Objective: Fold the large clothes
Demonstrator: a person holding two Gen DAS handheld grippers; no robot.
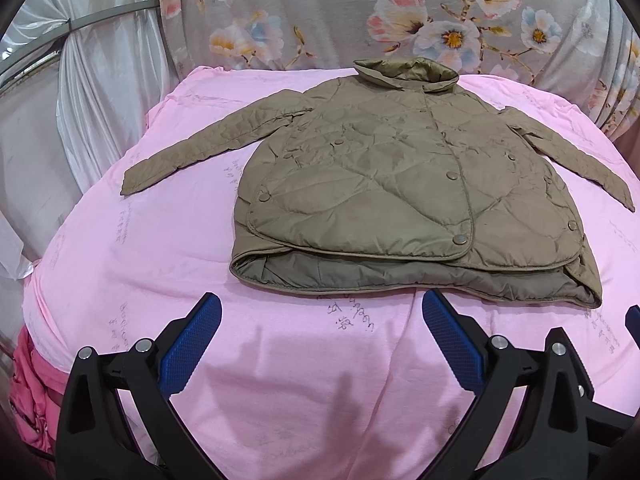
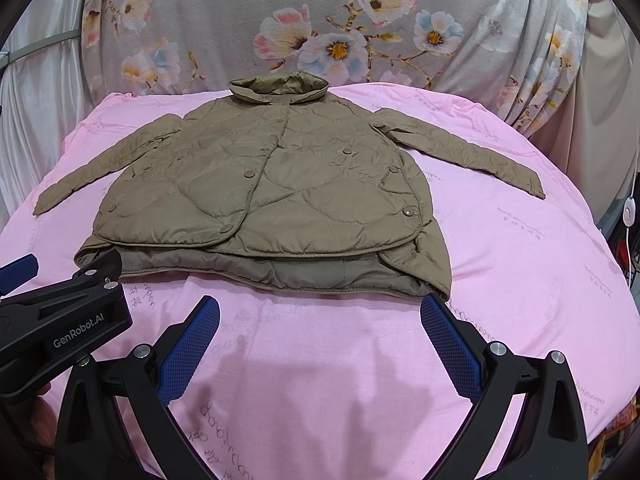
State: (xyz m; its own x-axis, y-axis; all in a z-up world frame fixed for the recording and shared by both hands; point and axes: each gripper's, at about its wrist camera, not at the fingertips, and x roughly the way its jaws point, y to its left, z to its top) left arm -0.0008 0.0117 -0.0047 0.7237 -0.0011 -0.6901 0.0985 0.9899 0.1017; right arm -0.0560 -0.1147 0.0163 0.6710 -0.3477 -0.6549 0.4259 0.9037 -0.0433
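Note:
An olive quilted jacket (image 1: 400,184) lies flat on its back on the pink sheet (image 1: 140,260), buttoned, collar at the far side, both sleeves spread outward. In the right wrist view the same jacket (image 2: 272,200) lies ahead with its hem nearest. My left gripper (image 1: 320,312) hovers open over the sheet just short of the hem, nothing between its blue pads. My right gripper (image 2: 320,312) is open too, in front of the hem's right half, empty. The left gripper's black body (image 2: 60,320) shows at the left edge of the right wrist view.
A grey floral cloth (image 1: 360,12) hangs behind the pink surface. White drapes (image 1: 100,80) stand at the left. Bunched darker pink fabric (image 1: 32,380) hangs at the near left corner. A white cable with a switch (image 2: 629,212) hangs at the right.

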